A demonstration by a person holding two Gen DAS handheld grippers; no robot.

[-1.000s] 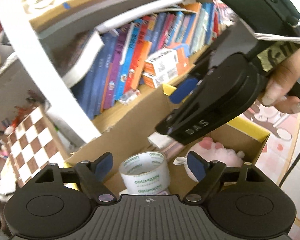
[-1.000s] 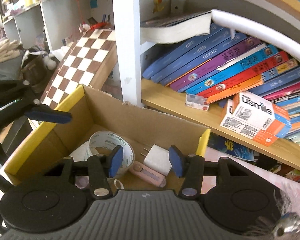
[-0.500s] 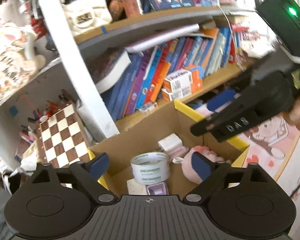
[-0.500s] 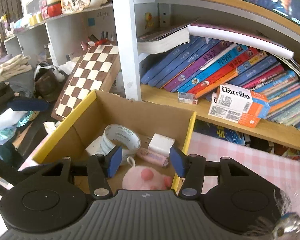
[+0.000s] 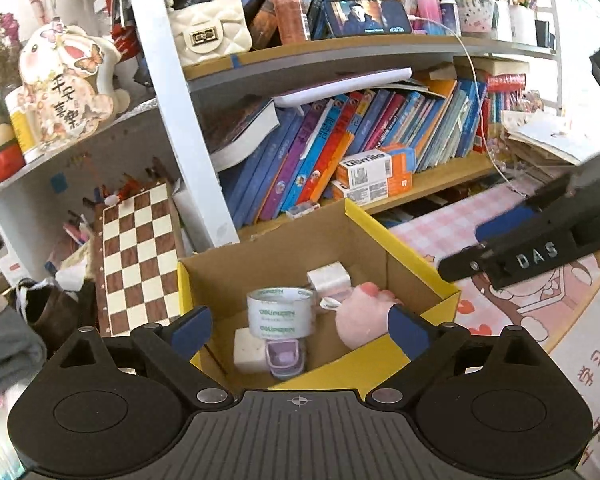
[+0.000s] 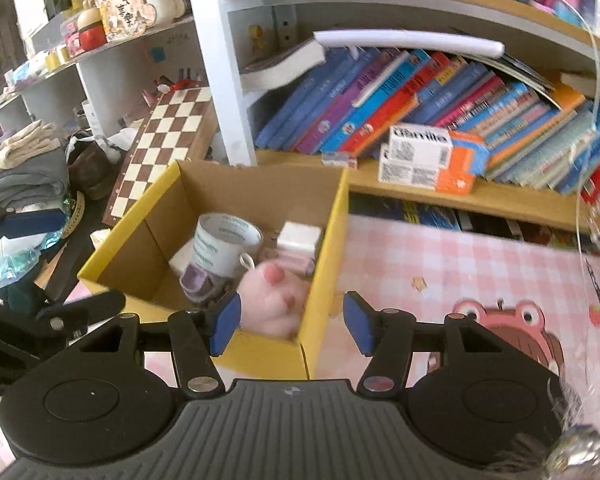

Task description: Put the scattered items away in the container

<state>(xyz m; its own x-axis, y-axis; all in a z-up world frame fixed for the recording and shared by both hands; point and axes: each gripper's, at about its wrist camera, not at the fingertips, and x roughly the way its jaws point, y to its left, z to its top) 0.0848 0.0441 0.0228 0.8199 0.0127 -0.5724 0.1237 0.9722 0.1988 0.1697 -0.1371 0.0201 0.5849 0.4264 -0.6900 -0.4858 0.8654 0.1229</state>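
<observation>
Cardboard box (image 5: 284,252) with yellow outer walls, set on a pink checked tablecloth (image 6: 460,264) in front of a bookshelf (image 5: 420,184). Inside the box: a roll of clear tape (image 5: 280,312) standing on edge near the middle, a white charger block (image 5: 328,276) at the far wall, a pink plush toy (image 5: 360,316) at the right wall, and a small lilac case (image 5: 284,358) at the near wall. Left gripper (image 5: 296,330): jaws spread wide, nothing between the pads, having just been opening, above the near edge of the box. Right gripper (image 6: 292,324): jaws partly apart and empty, having just been opening, over the box's near right corner. A chessboard (image 5: 136,260) leans to the left of the box.
</observation>
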